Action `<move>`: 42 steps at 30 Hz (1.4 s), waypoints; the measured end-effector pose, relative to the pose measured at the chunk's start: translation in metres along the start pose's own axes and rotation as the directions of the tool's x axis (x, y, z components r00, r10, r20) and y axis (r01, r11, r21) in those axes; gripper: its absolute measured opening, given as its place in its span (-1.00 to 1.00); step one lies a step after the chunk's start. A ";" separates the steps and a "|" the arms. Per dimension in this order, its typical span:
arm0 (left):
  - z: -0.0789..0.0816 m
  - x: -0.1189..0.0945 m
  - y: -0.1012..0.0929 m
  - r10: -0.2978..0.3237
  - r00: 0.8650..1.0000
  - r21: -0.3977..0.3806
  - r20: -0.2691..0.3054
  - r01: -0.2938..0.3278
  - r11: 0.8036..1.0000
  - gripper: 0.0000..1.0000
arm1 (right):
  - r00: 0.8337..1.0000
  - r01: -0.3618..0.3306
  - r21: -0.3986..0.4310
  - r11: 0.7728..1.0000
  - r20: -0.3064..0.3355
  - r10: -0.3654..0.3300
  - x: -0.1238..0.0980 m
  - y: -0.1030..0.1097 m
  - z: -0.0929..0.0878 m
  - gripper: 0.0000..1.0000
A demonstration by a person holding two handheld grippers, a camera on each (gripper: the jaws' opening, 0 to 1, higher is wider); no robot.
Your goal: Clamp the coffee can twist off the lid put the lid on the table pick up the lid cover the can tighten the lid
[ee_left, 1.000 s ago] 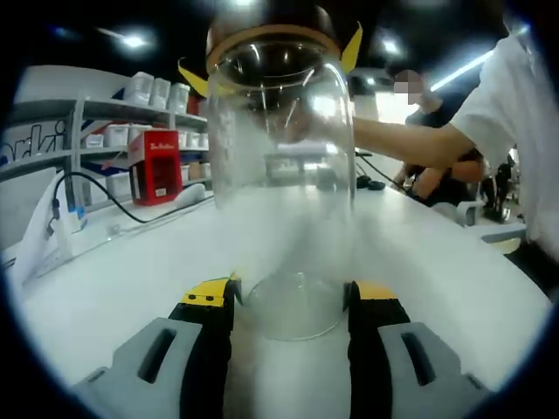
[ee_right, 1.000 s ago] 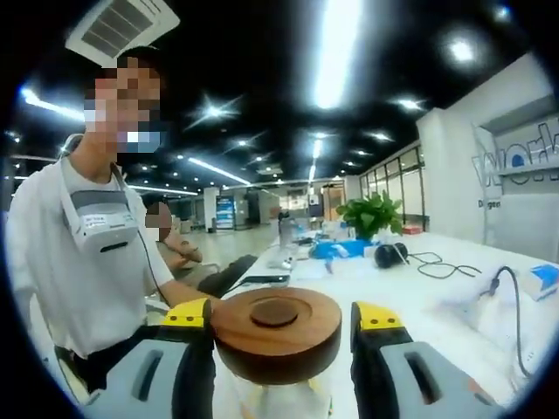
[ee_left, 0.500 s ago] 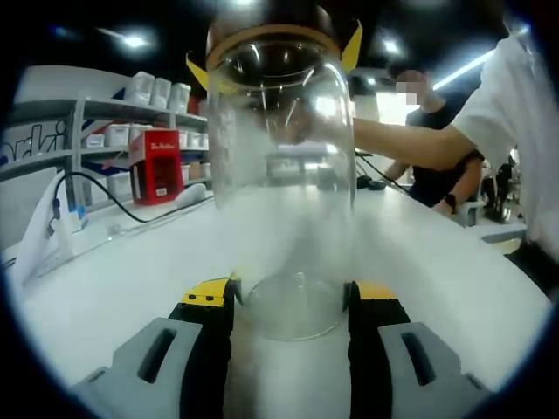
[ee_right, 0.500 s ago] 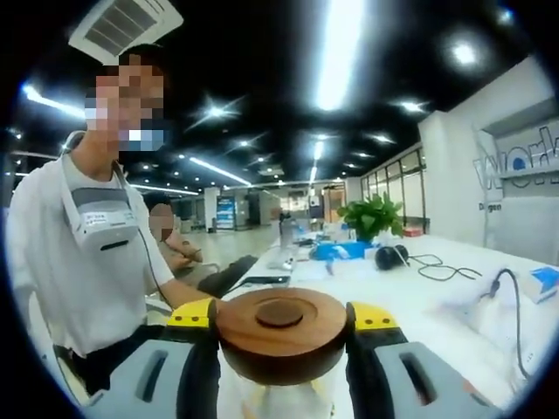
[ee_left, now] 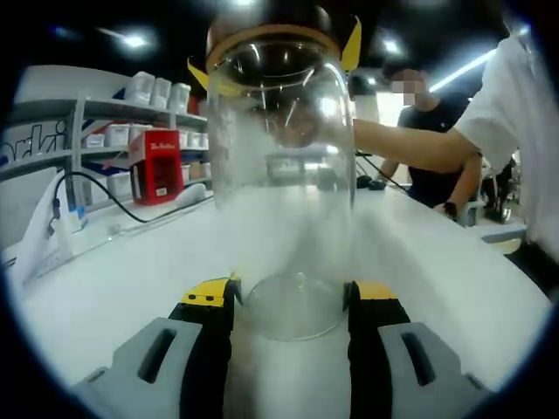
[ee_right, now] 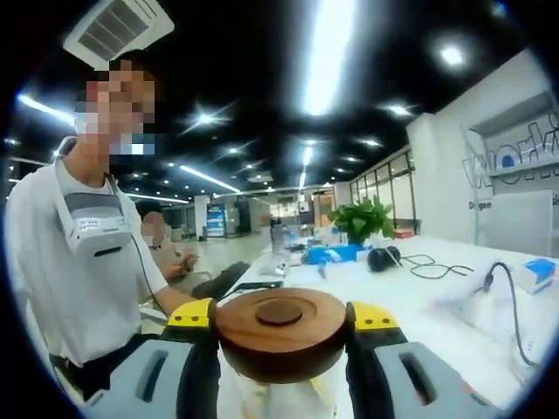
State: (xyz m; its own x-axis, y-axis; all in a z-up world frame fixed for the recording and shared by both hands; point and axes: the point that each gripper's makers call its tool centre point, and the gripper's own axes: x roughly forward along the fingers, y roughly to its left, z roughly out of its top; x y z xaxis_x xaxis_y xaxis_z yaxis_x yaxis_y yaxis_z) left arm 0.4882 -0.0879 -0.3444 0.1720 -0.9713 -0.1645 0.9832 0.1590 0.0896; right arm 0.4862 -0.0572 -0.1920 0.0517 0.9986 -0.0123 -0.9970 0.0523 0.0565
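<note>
Your left tongs (ee_left: 290,297) stay clamped on glass coffee can (ee_left: 281,183) base, upright on worktop (ee_left: 122,279), unchanged. Your right tongs (ee_right: 279,316), jaws now closed against wooden lid (ee_right: 279,330), grip it atop can, 12 o'clock.

Around the glass can (ee_left: 281,188) the white table (ee_left: 131,288) lies bare on both sides. Left of the can, a black cable (ee_left: 113,202), a red box (ee_left: 155,166) and shelves (ee_left: 105,113) block the far edge. Right of the can, a person's arm (ee_left: 419,144) crosses above the tabletop.
</note>
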 end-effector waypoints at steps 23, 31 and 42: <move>-0.001 -0.001 0.003 0.016 1.000 -0.001 -0.002 -0.016 1.000 -0.13 | 0.978 0.204 -0.013 0.979 0.042 -0.203 -0.004 -0.009 0.002 0.06; -0.001 -0.001 0.005 0.026 1.000 -0.003 -0.003 -0.026 1.000 -0.13 | 0.959 0.277 -0.008 0.961 0.056 -0.276 -0.004 -0.011 0.002 0.06; -0.001 -0.001 0.004 0.024 1.000 -0.002 -0.002 -0.024 1.000 -0.13 | 0.929 0.365 -0.009 0.931 0.073 -0.364 -0.006 -0.014 0.003 0.06</move>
State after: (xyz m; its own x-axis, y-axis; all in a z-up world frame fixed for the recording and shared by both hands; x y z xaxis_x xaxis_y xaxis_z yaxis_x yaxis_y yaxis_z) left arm 0.4923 -0.0858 -0.3446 0.1956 -0.9667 -0.1648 0.9790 0.1825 0.0912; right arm 0.4995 -0.0638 -0.1902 0.4146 0.9091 0.0410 -0.9098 0.4132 0.0389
